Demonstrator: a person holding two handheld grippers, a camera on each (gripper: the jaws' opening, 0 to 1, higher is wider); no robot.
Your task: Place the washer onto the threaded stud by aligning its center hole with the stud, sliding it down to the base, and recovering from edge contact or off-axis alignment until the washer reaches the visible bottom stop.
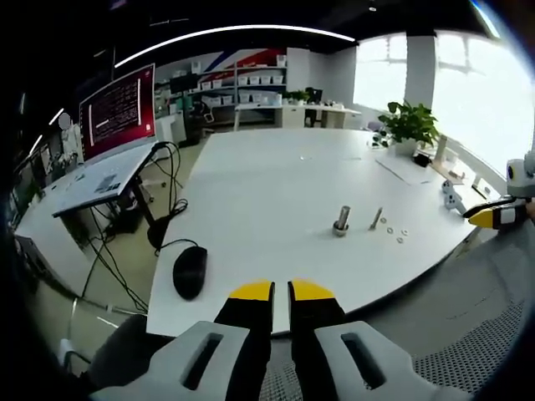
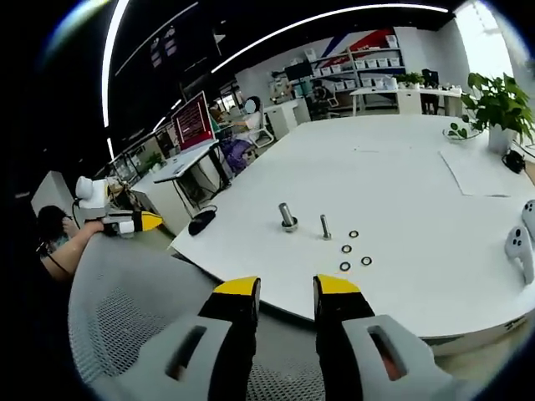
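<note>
Yellow-tipped left gripper (image 1: 281, 290) fingers nearly closed, empty; right gripper (image 2: 286, 286) fingers parted, empty.

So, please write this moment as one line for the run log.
left gripper: shut, empty | right gripper: open, empty | washers: on table beside stud | stud: bare

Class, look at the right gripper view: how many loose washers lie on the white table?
4. One washer lies nearest the thin stud; a second just below it; a third to its right; the fourth closest to the table edge. None looks hidden.
</note>
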